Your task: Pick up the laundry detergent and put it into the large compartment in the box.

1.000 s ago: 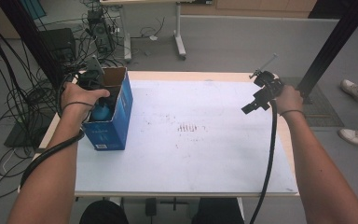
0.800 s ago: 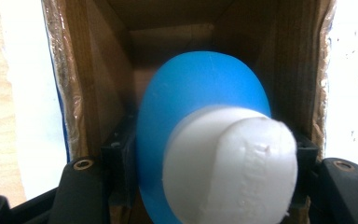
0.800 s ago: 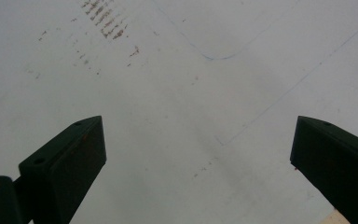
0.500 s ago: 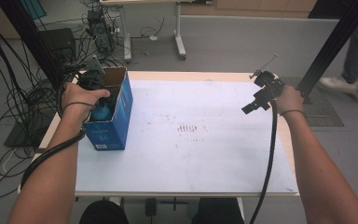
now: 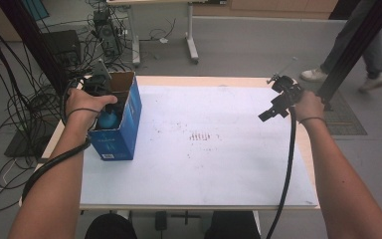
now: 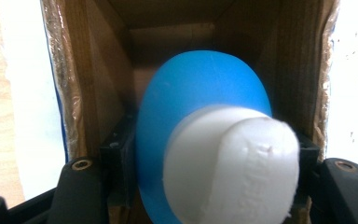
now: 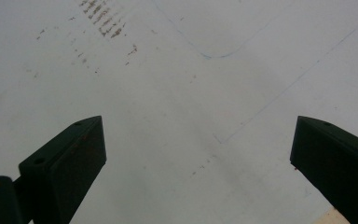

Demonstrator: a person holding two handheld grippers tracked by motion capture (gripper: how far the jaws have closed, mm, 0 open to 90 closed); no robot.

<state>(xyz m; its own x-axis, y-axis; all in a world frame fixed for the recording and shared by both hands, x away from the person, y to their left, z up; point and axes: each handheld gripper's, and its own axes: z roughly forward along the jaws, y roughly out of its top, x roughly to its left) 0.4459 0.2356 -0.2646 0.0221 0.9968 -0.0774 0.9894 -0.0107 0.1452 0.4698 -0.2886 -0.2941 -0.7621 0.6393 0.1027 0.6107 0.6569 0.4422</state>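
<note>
While you compare the high view with its 2 earlier frames, note that almost nothing has shifted: your left gripper remains over the open top of the blue carton at the table's left edge, and your right gripper remains parked above the table's far right area. The only change is in the background, where a bystander's legs have moved behind the table. Treat this as a pause during insertion or extraction; which of the 2 it is cannot be judged from these frames.

State of the left gripper: its jaws are clamped on the blue bottle, at or just below the white cap. The bottle sits inside the carton, with the brown cardboard walls close on both sides.

State of the right gripper: its jaws stand wide apart with nothing between them, above the bare white table sheet.

View differences:
1. The left gripper view confirms the clamp on the bottle and the tight clearance to the carton walls. The high view gives only a patch of blue bottle beneath your left hand.
2. The high view locates the carton on the table and shows the 2 grippers well apart.
3. The right gripper view shows faint pen lines and brown smudges on the sheet.
</note>
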